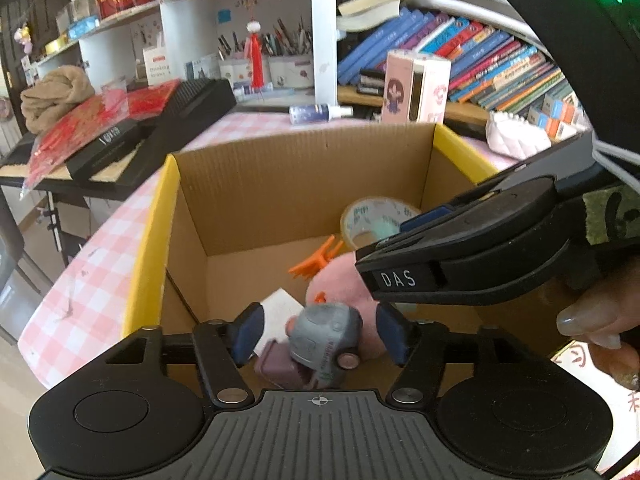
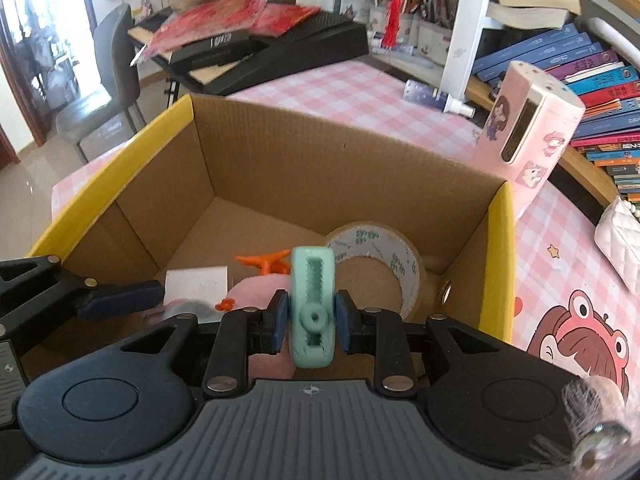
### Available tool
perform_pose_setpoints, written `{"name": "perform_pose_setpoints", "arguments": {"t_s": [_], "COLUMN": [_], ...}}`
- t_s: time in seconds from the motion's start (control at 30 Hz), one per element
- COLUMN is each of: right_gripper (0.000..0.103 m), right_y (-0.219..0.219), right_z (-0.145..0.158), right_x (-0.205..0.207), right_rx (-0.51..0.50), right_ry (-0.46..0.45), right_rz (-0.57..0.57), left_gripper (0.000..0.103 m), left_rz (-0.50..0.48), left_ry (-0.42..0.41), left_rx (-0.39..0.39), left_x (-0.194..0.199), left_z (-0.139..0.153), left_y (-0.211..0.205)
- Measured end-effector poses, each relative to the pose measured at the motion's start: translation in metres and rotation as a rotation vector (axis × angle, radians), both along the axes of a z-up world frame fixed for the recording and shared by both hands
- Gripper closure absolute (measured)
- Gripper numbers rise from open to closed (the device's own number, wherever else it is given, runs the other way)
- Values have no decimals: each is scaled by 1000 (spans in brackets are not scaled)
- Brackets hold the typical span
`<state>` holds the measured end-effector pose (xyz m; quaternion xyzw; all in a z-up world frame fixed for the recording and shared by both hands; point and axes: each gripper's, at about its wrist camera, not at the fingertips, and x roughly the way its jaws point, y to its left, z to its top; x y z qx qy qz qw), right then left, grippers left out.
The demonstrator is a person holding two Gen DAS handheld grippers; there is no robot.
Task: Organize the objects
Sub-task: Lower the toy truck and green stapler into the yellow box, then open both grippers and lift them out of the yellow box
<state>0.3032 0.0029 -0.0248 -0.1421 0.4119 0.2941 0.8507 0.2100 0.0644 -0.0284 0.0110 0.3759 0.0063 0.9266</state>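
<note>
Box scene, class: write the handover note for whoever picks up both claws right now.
Left claw: open, with the car untouched between its fingers, low in the box.
Right claw: over the box, teal clip upright between its pads; whether they press on it is unclear.
Done: tape, plush and orange clip lie in the box.
Left: drop the teal clip in; the bottle on the table may be next.

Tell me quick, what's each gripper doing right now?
Left gripper: open, toy car loose between its fingers, over the box.
Right gripper: mint clip between its fingers; grip unclear.
</note>
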Motion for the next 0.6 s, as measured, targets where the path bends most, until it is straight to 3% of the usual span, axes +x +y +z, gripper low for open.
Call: {"name": "perform_pose_setpoints", "arguments": {"t_s": [0.23, 0.6], "right_gripper": [57, 54], "right_y": [-16, -53], "right_z": [24, 56], "right_x": [-19, -65], "right_rx": [70, 128], "right_ry": [-93, -248], "right_rz": [-56, -202], "left_gripper": [27, 20], "left_rz": [9, 52], "left_ry": [-75, -170], "left_rx": [-4, -29], "left_x": [-20, -59], "left_z": [16, 37], "left_y": [2, 12]}}
